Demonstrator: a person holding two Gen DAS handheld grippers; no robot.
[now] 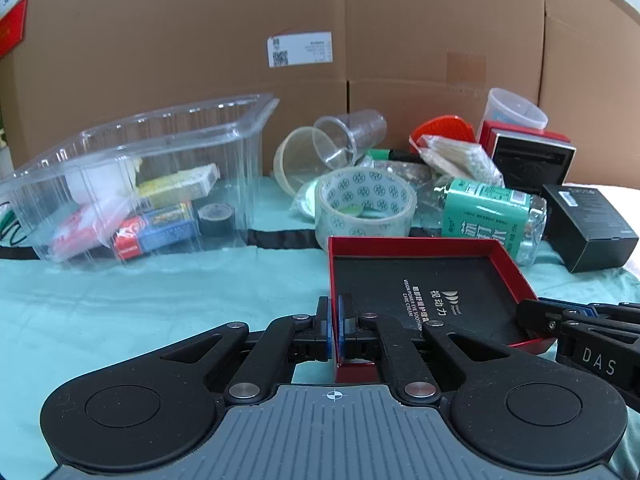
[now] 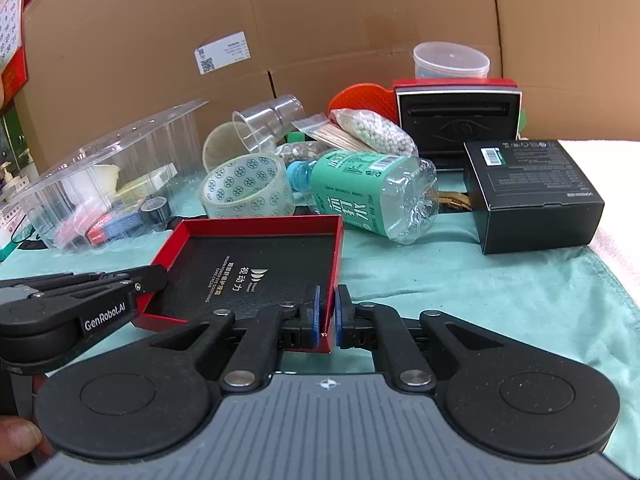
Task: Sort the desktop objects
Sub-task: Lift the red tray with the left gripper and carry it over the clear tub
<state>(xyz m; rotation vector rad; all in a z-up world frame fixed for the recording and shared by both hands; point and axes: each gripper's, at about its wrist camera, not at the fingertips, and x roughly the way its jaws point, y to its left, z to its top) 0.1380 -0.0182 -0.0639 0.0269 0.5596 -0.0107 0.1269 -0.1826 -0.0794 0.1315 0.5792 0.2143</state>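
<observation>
Red-walled lid (image 1: pixel 420 280) is pinched at its near corners by the left gripper (image 1: pixel 335 328) and right gripper (image 2: pixel 329 318), evidently so it lifts level toward sorting.

Both grippers are low and angled downward, side by side. The left gripper (image 1: pixel 335 322) has its jaws clamped tight on the left wall of the red box lid (image 1: pixel 436 280), blue pads pressing from either side. The right gripper (image 2: pixel 328 314) mirrors it, jaws pinched on the lid's right wall at the near corner. A fingertip (image 2: pixel 18 436) of the person's hand shows at the lower left edge of the right wrist view.
</observation>
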